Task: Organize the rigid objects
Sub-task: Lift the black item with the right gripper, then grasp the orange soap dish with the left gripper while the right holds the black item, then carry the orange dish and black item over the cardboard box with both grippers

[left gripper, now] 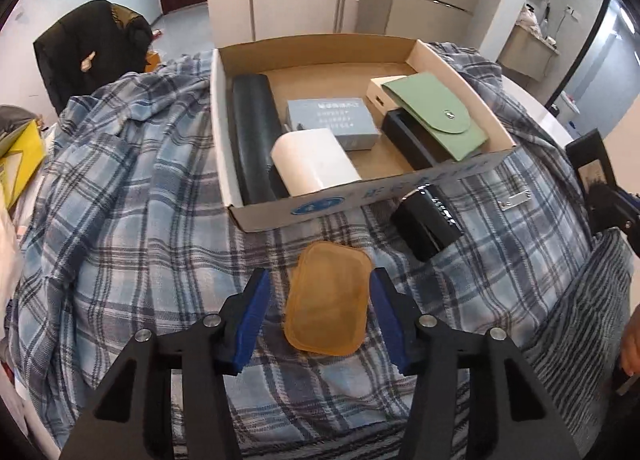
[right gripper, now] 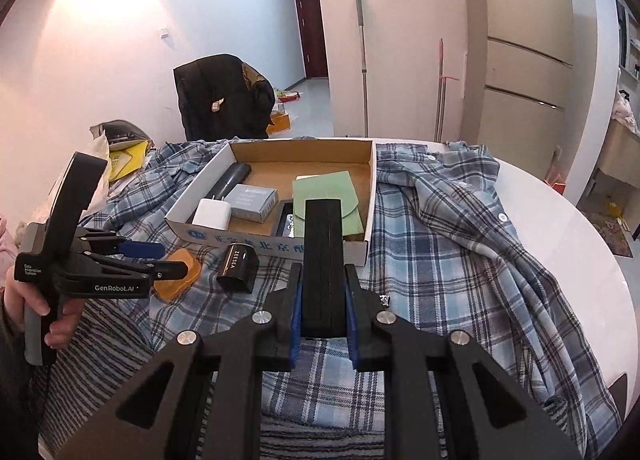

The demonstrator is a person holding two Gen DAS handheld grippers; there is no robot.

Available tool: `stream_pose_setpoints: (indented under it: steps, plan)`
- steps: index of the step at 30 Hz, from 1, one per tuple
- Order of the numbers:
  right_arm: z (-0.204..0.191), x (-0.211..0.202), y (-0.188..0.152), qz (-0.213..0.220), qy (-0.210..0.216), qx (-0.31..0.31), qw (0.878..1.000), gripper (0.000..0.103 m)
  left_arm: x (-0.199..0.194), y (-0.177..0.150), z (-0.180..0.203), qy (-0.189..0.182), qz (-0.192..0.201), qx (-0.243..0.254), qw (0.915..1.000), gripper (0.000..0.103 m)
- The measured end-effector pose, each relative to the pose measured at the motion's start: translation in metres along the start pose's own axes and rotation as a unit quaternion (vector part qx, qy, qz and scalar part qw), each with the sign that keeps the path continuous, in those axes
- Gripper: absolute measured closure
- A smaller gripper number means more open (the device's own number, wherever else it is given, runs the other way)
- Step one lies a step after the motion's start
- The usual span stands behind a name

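Note:
An open cardboard box (left gripper: 256, 212) (right gripper: 180, 220) sits on a plaid shirt and holds a dark case (left gripper: 252, 132), a white charger (left gripper: 312, 160), a grey-blue box (left gripper: 332, 120), a green pouch (left gripper: 436, 112) and a black tray. My left gripper (left gripper: 318, 292) (right gripper: 160, 260) is open, its fingers on either side of an amber flat case (left gripper: 328, 296) (right gripper: 180, 272) lying on the shirt. A black ZEESEA box (left gripper: 426, 220) (right gripper: 239, 266) lies in front of the cardboard box. My right gripper (right gripper: 323, 300) is shut on a long black box (right gripper: 322, 260), held above the shirt near the cardboard box's front edge.
The plaid shirt (right gripper: 440, 240) covers a round white table (right gripper: 580, 260). A striped cloth (left gripper: 580, 320) lies at the near edge. A small metal clip (left gripper: 516, 198) lies on the shirt. A chair with a black coat (right gripper: 220, 96) stands behind. Bags (left gripper: 16, 156) lie at the left.

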State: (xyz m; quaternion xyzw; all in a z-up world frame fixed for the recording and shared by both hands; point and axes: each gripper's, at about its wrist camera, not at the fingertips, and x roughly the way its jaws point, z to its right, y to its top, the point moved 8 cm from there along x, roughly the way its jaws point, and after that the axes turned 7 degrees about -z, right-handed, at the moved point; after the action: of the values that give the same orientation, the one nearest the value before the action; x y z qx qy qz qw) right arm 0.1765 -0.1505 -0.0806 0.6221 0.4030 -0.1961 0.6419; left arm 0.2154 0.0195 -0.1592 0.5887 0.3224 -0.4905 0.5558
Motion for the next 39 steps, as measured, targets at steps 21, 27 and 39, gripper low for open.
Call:
stream_pose_setpoints:
  steps: [21,27,39]
  plan:
    - [0.003,0.000,0.000,0.000,-0.005,0.002,1.000,0.086,-0.006,-0.003,0.004,0.021,0.013,0.019,0.9995,0.058]
    - [0.001,-0.013,0.004,0.012,-0.007,0.001,1.000,0.086,-0.051,-0.008,0.011,0.035,0.082,0.024,0.9957,0.058]
    - [-0.009,-0.075,0.025,0.073,-0.007,-0.003,0.997,0.086,-0.160,-0.015,0.034,0.092,0.262,0.024,0.9603,0.058]
